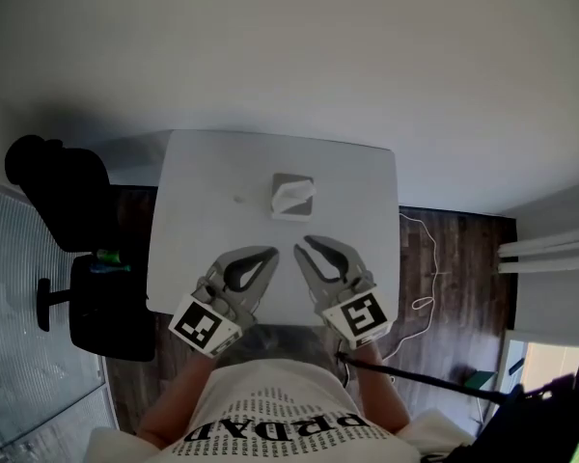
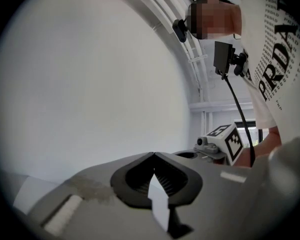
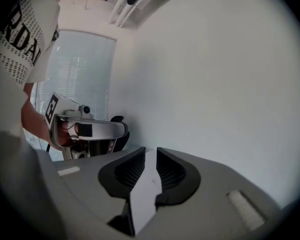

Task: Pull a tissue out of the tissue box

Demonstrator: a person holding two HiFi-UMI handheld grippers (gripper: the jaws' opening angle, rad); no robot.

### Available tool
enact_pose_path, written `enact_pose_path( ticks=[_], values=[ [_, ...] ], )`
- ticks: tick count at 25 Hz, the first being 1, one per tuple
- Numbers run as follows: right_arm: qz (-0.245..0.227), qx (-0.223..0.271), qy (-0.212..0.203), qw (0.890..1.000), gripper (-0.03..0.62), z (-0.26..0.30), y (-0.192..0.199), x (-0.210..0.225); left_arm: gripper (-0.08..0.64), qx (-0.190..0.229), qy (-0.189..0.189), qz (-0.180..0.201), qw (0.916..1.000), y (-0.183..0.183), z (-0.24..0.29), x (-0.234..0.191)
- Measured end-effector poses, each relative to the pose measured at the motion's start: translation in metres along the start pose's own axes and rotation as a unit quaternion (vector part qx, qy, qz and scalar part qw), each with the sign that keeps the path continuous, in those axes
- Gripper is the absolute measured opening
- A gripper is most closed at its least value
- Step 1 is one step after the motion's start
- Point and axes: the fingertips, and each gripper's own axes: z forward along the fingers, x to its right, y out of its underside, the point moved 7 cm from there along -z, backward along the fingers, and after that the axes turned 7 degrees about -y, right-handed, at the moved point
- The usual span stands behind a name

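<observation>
We look from the head camera steeply down on the white tabletop [image 1: 222, 177], with the left tongs [image 1: 272, 252] and right tongs [image 1: 303, 245] close at the lower edge. Each of the 2 tongs cameras sits right behind its own jaws and looks along them, roughly level, at a white wall [image 2: 90, 84]. Each also catches the other tongs at its side, so all 3 views share both tongs.

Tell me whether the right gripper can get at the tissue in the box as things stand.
Probably yes. The right gripper points at the tissue box over the white table, nothing lies between them, its jaws stand apart and empty, and the tissue sticks up.
</observation>
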Motion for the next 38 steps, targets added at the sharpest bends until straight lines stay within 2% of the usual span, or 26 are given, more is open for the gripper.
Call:
enact_pose_path(
  ticks=[4, 8, 12, 16, 24, 31, 38],
  values=[
    [0.013, -0.02, -0.001, 1.0, 0.077, 0.009, 0.021, 0.022, -0.003, 0.011, -0.014, -0.012, 0.9998, 0.008, 0.012, -0.003],
    [0.034, -0.046, 0.005, 0.998, 0.08, 0.018, 0.048, 0.047, -0.003, 0.0, -0.017, -0.033, 0.9993, 0.03, 0.023, -0.012],
    [0.062, -0.068, 0.013, 0.996, 0.087, 0.032, 0.079, 0.072, -0.003, -0.007, -0.029, -0.038, 0.9988, 0.046, 0.034, -0.024],
    [0.095, -0.095, 0.027, 0.991, 0.087, 0.044, 0.12, 0.092, -0.003, -0.014, -0.038, -0.047, 0.9981, 0.064, 0.041, -0.033],
    [0.138, -0.138, 0.055, 0.979, 0.092, 0.075, 0.167, 0.128, -0.003, -0.033, -0.062, -0.056, 0.9959, 0.113, 0.051, -0.055],
    [0.17, -0.13, 0.082, 0.973, 0.101, 0.094, 0.196, 0.145, -0.003, -0.045, -0.075, -0.066, 0.9939, 0.143, 0.049, -0.065],
    [0.209, -0.101, 0.094, 0.968, 0.11, 0.108, 0.202, 0.156, -0.003, -0.05, -0.082, -0.074, 0.9926, 0.155, 0.046, -0.075]
  ],
)
